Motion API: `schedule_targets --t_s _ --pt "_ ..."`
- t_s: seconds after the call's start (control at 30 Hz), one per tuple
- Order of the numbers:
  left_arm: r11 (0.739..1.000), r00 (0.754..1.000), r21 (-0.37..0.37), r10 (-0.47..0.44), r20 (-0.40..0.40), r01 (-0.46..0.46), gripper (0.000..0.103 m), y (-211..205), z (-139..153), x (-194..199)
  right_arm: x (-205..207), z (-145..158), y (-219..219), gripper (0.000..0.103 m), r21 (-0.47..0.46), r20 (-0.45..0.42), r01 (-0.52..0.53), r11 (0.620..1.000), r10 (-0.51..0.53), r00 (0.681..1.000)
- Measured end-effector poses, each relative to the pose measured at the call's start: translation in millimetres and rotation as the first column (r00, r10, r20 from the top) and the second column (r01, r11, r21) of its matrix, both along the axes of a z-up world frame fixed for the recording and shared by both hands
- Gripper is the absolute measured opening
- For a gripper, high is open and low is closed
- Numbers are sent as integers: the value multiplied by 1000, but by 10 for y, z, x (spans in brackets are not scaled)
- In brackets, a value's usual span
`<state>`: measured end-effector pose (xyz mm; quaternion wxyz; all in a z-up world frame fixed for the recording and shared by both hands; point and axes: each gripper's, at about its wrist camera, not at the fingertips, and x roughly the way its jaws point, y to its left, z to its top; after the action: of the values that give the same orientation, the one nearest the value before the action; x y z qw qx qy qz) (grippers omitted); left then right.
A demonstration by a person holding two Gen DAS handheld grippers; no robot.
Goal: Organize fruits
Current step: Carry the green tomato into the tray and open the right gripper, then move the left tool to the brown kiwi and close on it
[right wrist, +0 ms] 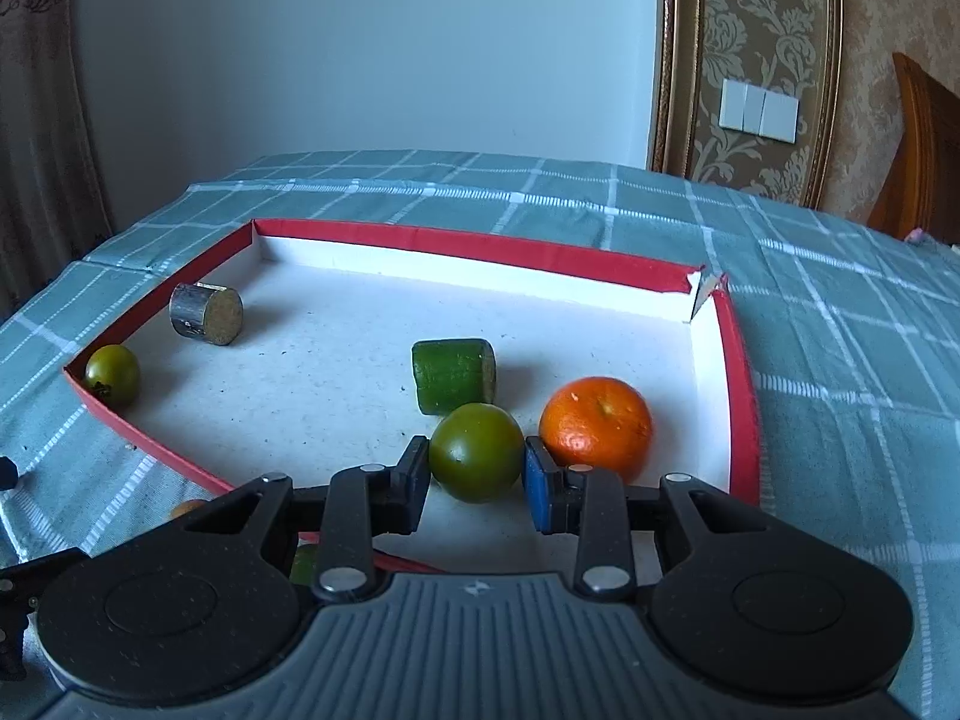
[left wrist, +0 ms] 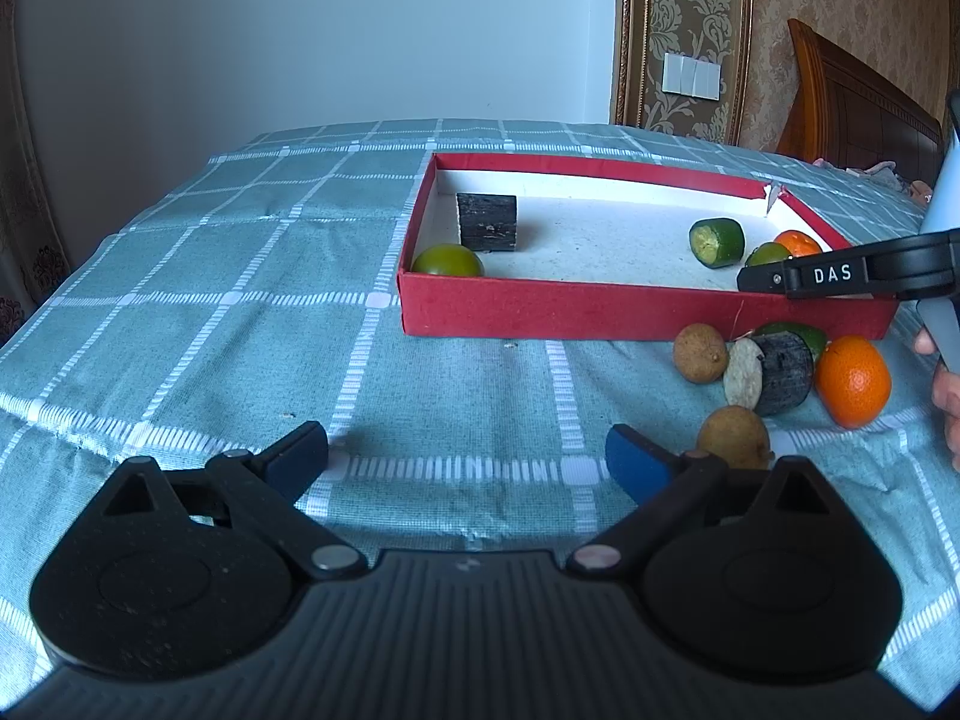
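Note:
A red box with a white floor holds a green tomato, a dark cylinder, a green cucumber piece and an orange. My right gripper is shut on a second green tomato inside the box, beside the orange. My left gripper is open and empty above the cloth. In front of the box lie two brown longans, a dark cylinder and an orange.
A teal checked cloth covers the table. A pale wall stands behind, with patterned wallpaper, a light switch and a wooden headboard at the right.

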<state>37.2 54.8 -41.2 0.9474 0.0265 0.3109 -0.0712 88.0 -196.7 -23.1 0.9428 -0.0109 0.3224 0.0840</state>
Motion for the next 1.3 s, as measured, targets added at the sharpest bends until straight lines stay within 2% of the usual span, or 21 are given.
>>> schedule_targets --t_s 0.23,0.3,0.37,0.5,0.6,0.63,0.67,0.77,0.9,1.0,1.07,1.13,1.3 --pt "1000 1000 2 2 -2 -2 100 -6 -9 8 -68 48 -57 34 21 2 0 1000 0 1000" --pt "1000 1000 3 6 -4 -6 101 -7 -11 10 -200 111 -119 43 50 27 10 999 -11 1000" --pt "1000 1000 3 7 -4 -7 102 -3 -16 9 -397 181 -189 59 57 75 22 998 -27 997" --pt "1000 1000 2 7 -8 -7 103 -1 -18 12 -818 245 -359 65 22 166 97 995 -100 981" --pt "1000 1000 -5 -1 -1 1 103 12 -15 -7 -1006 202 -544 67 4 195 200 980 -197 961" --pt "1000 1000 -14 -3 3 3 103 22 -6 -21 -1033 176 -616 70 7 197 228 974 -225 954" --pt "1000 1000 -30 -2 10 3 103 38 6 -43 -1042 146 -687 74 10 190 249 968 -247 950" --pt "996 1000 -83 -22 16 23 103 78 33 -124 -1024 48 -874 74 17 151 291 956 -291 945" --pt "992 998 -115 -55 15 56 103 21 67 -237 -988 -50 -997 74 59 100 307 950 -311 945" --pt "990 995 -103 -90 49 94 103 -85 121 -346 -974 -78 -1048 74 97 80 296 950 -304 949" --pt "988 990 -83 -121 71 127 98 -181 146 -411 -964 -99 -1070 74 110 62 293 950 -301 952" --pt "985 985 -56 -158 76 162 93 -288 154 -430 -957 -118 -1103 74 125 45 298 946 -305 951" --pt "980 978 -11 -195 76 197 92 -490 130 -397 -965 -128 -1147 77 161 34 296 941 -305 952"
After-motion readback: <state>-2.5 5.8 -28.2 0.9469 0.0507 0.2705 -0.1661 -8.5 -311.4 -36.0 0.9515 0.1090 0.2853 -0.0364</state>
